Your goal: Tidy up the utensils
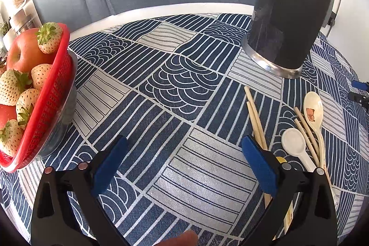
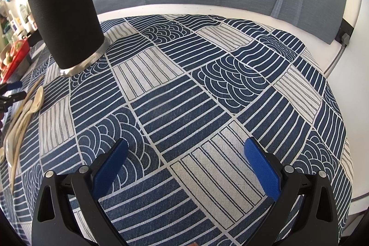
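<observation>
A black cylindrical utensil holder [image 1: 290, 13] with a metal base stands upright at the back right of the patterned tablecloth; in the right wrist view it [image 2: 65, 22] is at the far left. Wooden chopsticks [image 1: 254, 117], a white spoon [image 1: 296, 146] and a cream spoon with a bear print [image 1: 313, 107] lie flat on the cloth at the right, in front of the holder. They show at the left edge of the right wrist view [image 2: 25, 107]. My left gripper [image 1: 184, 149] is open and empty, just left of the chopsticks. My right gripper [image 2: 184, 149] is open and empty over bare cloth.
A red basket [image 1: 53, 93] of strawberries and apples stands at the left on a clear bowl. The blue and white tablecloth [image 2: 184, 84] covers a round white table. A grey upholstered back runs behind it. The right gripper's tips show at the left wrist view's right edge [image 1: 359, 91].
</observation>
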The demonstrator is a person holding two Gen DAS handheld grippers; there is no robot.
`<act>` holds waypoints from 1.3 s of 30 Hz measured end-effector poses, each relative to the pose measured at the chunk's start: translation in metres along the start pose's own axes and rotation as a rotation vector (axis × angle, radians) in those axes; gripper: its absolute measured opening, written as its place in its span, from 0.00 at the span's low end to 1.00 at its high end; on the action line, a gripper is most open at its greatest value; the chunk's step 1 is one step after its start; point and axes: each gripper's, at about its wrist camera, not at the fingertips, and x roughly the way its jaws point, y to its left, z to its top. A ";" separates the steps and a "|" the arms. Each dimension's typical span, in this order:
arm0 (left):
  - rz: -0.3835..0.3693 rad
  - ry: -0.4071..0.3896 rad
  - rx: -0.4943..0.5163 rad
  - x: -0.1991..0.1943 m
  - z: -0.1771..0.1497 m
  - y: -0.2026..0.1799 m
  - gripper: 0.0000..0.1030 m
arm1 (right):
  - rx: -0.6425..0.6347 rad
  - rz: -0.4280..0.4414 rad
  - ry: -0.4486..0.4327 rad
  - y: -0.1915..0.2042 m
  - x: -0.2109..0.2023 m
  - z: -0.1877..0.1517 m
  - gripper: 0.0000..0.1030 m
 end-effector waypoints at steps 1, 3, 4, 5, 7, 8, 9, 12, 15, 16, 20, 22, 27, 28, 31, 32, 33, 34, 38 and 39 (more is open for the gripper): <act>-0.007 0.002 0.025 -0.006 -0.002 -0.005 0.94 | -0.004 0.013 -0.009 0.000 -0.004 -0.001 0.93; 0.000 -0.015 0.075 -0.026 -0.002 -0.018 0.94 | -0.003 0.064 -0.041 0.001 -0.022 0.000 0.93; 0.004 -0.033 0.096 -0.039 -0.002 -0.025 0.94 | -0.008 0.080 -0.069 0.004 -0.036 0.002 0.93; 0.007 -0.049 0.116 -0.053 -0.001 -0.033 0.94 | -0.014 0.083 -0.100 0.006 -0.050 0.004 0.93; 0.017 -0.082 0.129 -0.086 0.003 -0.048 0.94 | -0.024 0.084 -0.151 0.015 -0.082 0.009 0.93; 0.013 -0.098 0.123 -0.103 0.005 -0.055 0.94 | -0.027 0.095 -0.164 0.021 -0.099 0.011 0.93; 0.002 -0.111 0.109 -0.119 0.008 -0.061 0.94 | -0.037 0.108 -0.166 0.027 -0.114 0.013 0.93; -0.078 -0.123 0.082 -0.166 0.018 -0.082 0.94 | -0.100 0.154 -0.145 0.053 -0.155 0.018 0.93; -0.127 -0.129 0.083 -0.199 0.028 -0.102 0.94 | -0.172 0.186 -0.118 0.078 -0.189 0.018 0.93; -0.141 -0.128 0.075 -0.208 0.031 -0.108 0.94 | -0.173 0.211 -0.111 0.084 -0.200 0.018 0.93; -0.214 -0.129 0.042 -0.236 0.037 -0.127 0.94 | -0.149 0.284 -0.112 0.101 -0.235 0.021 0.93; -0.206 -0.137 0.064 -0.247 0.033 -0.136 0.94 | -0.152 0.302 -0.122 0.109 -0.246 0.022 0.93; -0.169 -0.128 0.115 -0.262 0.020 -0.145 0.94 | -0.156 0.305 -0.128 0.120 -0.256 0.024 0.93; -0.162 -0.123 0.126 -0.264 0.018 -0.146 0.94 | -0.152 0.307 -0.123 0.121 -0.256 0.024 0.93; -0.111 -0.116 0.160 -0.270 0.011 -0.147 0.94 | -0.136 0.301 -0.120 0.122 -0.257 0.025 0.93; -0.105 -0.114 0.155 -0.272 0.010 -0.146 0.94 | -0.133 0.299 -0.116 0.123 -0.256 0.025 0.93; -0.105 -0.109 0.147 -0.274 0.010 -0.144 0.94 | -0.133 0.295 -0.112 0.123 -0.256 0.025 0.93; -0.100 -0.107 0.142 -0.276 0.010 -0.143 0.94 | -0.131 0.291 -0.114 0.123 -0.256 0.025 0.93; -0.092 -0.107 0.098 -0.280 0.013 -0.137 0.94 | -0.136 0.271 -0.122 0.127 -0.259 0.024 0.93; -0.090 -0.109 0.086 -0.280 0.014 -0.135 0.94 | -0.138 0.264 -0.127 0.128 -0.260 0.024 0.93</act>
